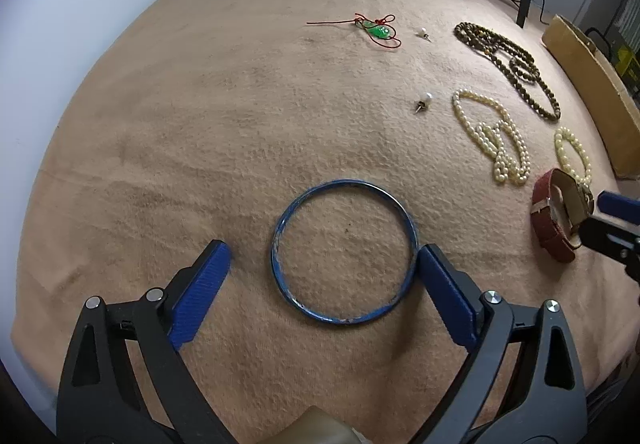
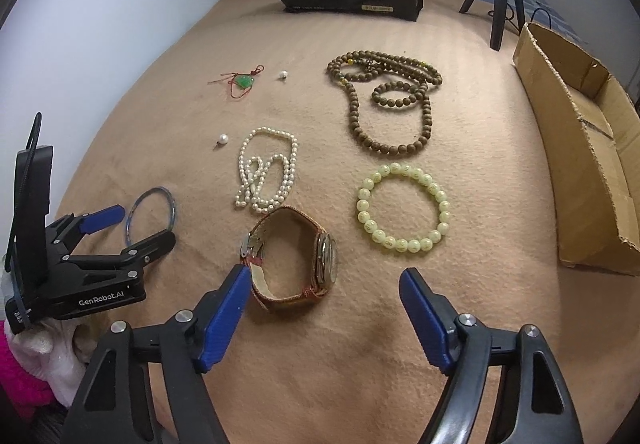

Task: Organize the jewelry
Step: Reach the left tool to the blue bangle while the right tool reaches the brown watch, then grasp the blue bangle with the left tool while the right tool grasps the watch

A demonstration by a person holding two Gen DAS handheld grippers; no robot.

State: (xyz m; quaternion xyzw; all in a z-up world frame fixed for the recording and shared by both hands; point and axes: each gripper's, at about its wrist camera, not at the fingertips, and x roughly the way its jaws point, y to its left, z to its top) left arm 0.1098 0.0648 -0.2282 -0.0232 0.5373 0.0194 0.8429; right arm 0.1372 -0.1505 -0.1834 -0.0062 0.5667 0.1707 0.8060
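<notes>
The left hand-held gripper is hovering released over the blue bangle lying flat on the blanket, its right finger touching the rim, while the right hand-held gripper, also released, is facing the watch.

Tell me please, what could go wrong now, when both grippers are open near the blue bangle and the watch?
1. The left gripper is open, with one of its jaws against the rim of the blue bangle. Closing might push the thin, flat ring aside instead of gripping it.
2. The watch stands on its strap edge before the open right gripper; a nudge could tip it.
3. The pearl necklace lies close behind the watch and might get dragged.
</notes>
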